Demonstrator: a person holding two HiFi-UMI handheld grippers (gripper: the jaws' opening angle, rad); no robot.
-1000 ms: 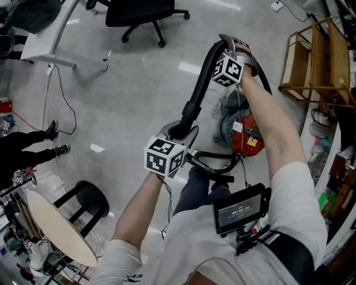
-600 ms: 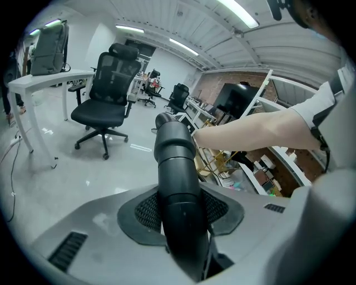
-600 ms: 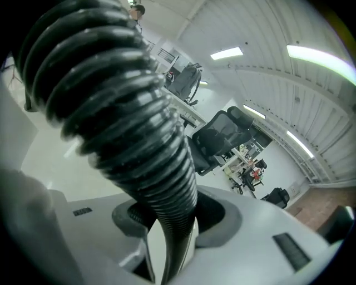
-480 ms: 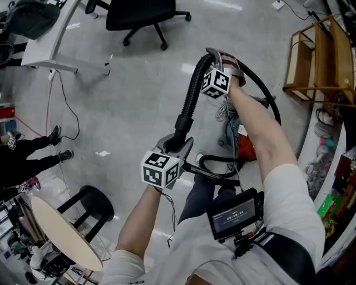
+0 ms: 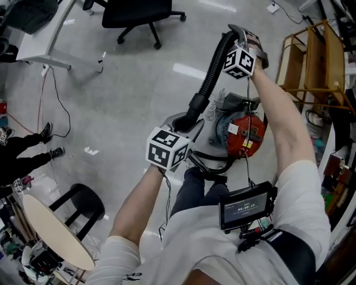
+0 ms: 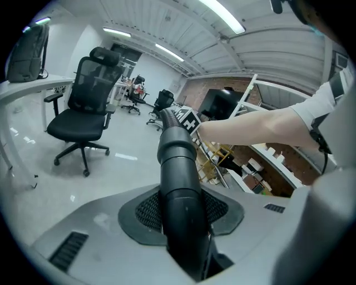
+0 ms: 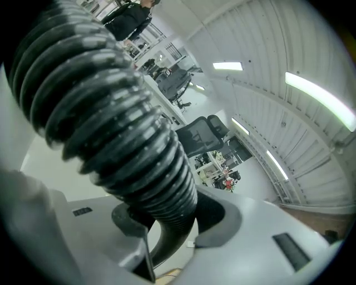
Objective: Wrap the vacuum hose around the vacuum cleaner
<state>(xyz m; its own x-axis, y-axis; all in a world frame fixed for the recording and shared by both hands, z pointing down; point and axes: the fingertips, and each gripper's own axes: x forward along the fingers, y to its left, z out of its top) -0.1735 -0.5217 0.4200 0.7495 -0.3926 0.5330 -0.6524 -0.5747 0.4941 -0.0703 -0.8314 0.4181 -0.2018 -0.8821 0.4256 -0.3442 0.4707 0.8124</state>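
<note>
The red and grey vacuum cleaner (image 5: 240, 132) sits on the floor below my arms. Its black hose (image 5: 214, 67) runs up from my left gripper (image 5: 186, 121) to my right gripper (image 5: 240, 34). My left gripper is shut on the hose's smooth rigid end (image 6: 179, 195), which passes between its pads. My right gripper (image 7: 167, 234) is shut on the ribbed part of the hose (image 7: 117, 122), held high over the cleaner. A further loop of hose (image 5: 214, 167) lies beside the cleaner near my legs.
A black office chair (image 5: 136, 14) and a white desk (image 5: 41, 39) stand at the far left. A wooden shelf unit (image 5: 311, 61) is at the right. A black stool (image 5: 83, 206) and round board (image 5: 55, 234) are at lower left. A person's feet (image 5: 47, 142) show at the left edge.
Both grippers have swung right with the hose still held. The right gripper now stands higher and farther right, over the cleaner, which shows more fully.
</note>
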